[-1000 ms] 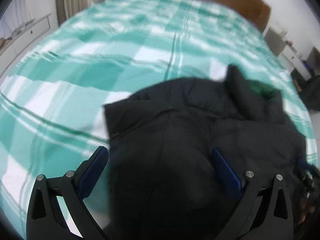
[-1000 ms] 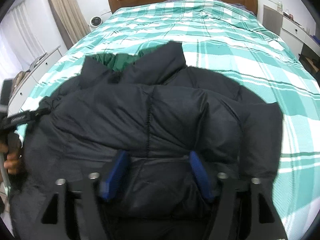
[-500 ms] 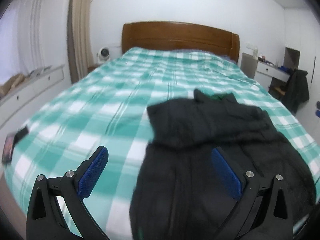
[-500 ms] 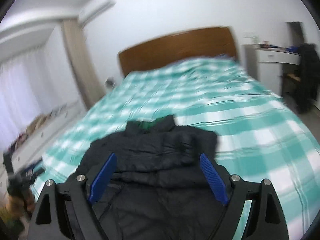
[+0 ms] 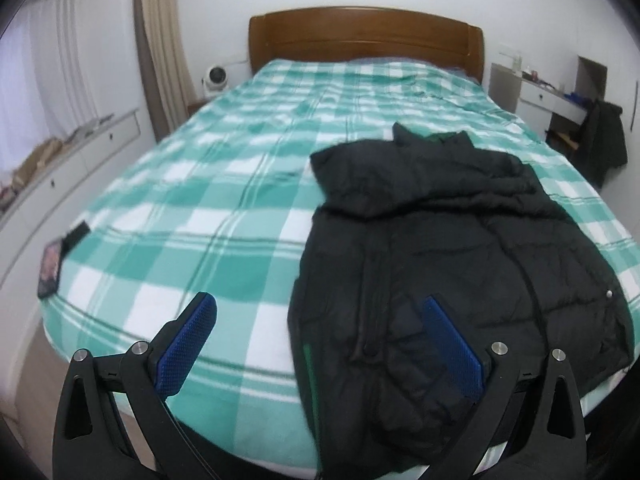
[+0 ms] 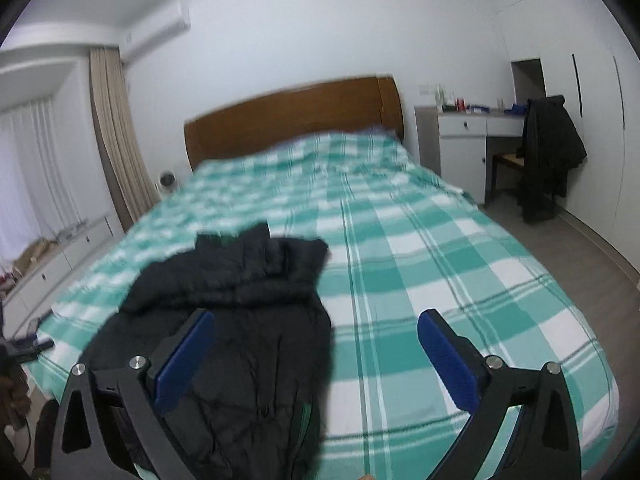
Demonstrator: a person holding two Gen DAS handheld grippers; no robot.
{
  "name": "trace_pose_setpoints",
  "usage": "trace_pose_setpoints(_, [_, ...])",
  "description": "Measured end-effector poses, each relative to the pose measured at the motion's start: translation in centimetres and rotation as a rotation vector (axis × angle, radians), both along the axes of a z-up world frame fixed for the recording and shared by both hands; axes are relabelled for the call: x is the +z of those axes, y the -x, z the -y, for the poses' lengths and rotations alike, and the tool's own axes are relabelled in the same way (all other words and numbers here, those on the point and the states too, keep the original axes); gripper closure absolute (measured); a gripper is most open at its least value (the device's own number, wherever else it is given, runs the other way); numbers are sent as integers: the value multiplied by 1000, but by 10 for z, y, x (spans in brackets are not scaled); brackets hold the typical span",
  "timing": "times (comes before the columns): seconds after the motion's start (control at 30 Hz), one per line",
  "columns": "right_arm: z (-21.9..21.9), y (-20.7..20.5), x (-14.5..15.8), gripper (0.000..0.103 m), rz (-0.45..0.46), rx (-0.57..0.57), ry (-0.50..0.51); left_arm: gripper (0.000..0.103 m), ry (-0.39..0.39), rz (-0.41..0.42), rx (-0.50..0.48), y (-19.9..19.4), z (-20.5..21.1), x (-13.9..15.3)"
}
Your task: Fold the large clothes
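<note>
A bulky black quilted puffer jacket point(image 5: 448, 248) lies spread on the foot end of the bed with the green-and-white checked cover point(image 5: 224, 184), collar toward the brown wooden headboard point(image 5: 364, 36) and its hem hanging a little over the near edge. Both the left gripper point(image 5: 316, 344) and the right gripper point(image 6: 316, 354) hover above the near edge with jaws spread wide and nothing between the blue pads. The jacket looks only partly folded: one sleeve area is bunched near the collar. The padding is thick and slippery, so a shallow pinch could take only the outer shell and let the layers slide apart, and any pull toward the edge may drag the whole jacket off the bed
</note>
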State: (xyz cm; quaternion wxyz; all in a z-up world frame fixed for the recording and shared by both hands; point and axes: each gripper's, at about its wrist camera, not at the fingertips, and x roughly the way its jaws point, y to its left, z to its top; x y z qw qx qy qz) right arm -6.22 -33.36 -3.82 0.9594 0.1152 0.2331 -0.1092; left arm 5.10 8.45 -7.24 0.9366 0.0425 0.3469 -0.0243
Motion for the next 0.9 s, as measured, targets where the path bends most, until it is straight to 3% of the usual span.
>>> trace_pose_setpoints(0.17, [-20, -7, -19, 0, -25, 59, -111, 1, 60, 16, -17, 9, 11, 7])
trace_pose_setpoints(0.3, [-45, -14, -30, 0, -22, 138, -162, 1, 148, -45, -62, 14, 14, -10])
trace_pose_setpoints(0.53, [-86, -26, -39, 0, -67, 248, -176, 1, 114, -80, -56, 19, 20, -25])
trace_pose_setpoints(0.7, [-103, -38, -52, 0, -151, 258, -181, 1, 142, -103, -44, 16, 15, -32])
trace_pose_setpoints(0.9, [-109, -46, -58, 0, -191, 259, -163, 1, 134, -115, -33, 13, 7, -36])
